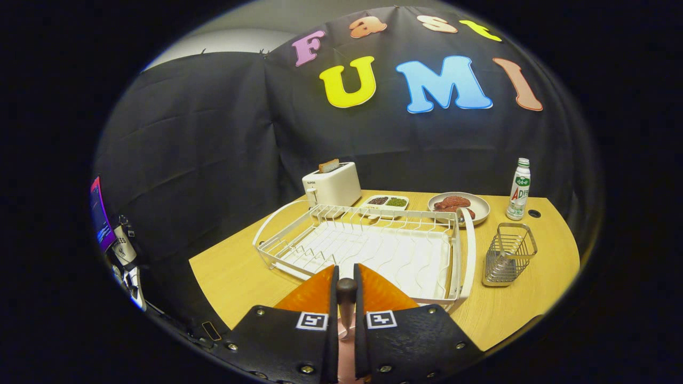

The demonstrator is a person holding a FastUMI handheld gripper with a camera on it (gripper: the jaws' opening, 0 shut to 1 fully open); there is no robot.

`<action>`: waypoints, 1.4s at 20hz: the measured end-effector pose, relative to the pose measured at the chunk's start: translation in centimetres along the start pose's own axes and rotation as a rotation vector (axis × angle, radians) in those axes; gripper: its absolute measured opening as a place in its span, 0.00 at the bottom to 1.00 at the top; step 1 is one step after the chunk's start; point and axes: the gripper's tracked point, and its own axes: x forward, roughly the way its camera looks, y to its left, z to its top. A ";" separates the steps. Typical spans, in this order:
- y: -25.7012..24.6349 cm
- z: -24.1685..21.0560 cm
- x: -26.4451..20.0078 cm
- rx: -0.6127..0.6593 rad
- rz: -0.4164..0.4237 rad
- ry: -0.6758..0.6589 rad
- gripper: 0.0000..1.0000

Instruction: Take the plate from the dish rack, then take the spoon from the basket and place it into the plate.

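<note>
Here, taking the white dish rack (373, 248) as my landmark on the wooden counter (533, 304), I go from left to right. Off to the rack's left, beyond the counter's edge and low against the dark booth wall, there is a lit screen (99, 213) with some gear beneath it that I cannot make out. Behind the rack's far left corner stands a white toaster (332, 185) with a slice of bread (328, 165) sticking up from its slot. Behind the middle of the rack's far rail lies a small white tray (388, 202) with two compartments, dark beans in the left one and green ones in the right. The rack itself has bare wires and a bare white drip tray. At its near edge, my gripper (347, 282) has its fingers (315, 293) drawn close together, pinching the dark rounded handle of the spoon (346, 298), which stands upright between them; something pinkish shows below in the gap, and I cannot tell what it is. Behind the rack's far right corner rests the plate (477, 205), carrying pieces of reddish-brown meat (453, 202). Just right of the rack stands the metal wire basket (509, 255). Behind the basket, further right of the rack, a white bottle (519, 189) with a green cap stands upright.
</note>
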 end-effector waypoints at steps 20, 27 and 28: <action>-7.2 -4.7 -5.0 0.091 -0.165 0.098 0.33; -8.5 -0.9 -6.6 0.017 -0.237 0.030 0.54; -9.0 0.4 -7.1 -0.004 -0.262 0.003 0.54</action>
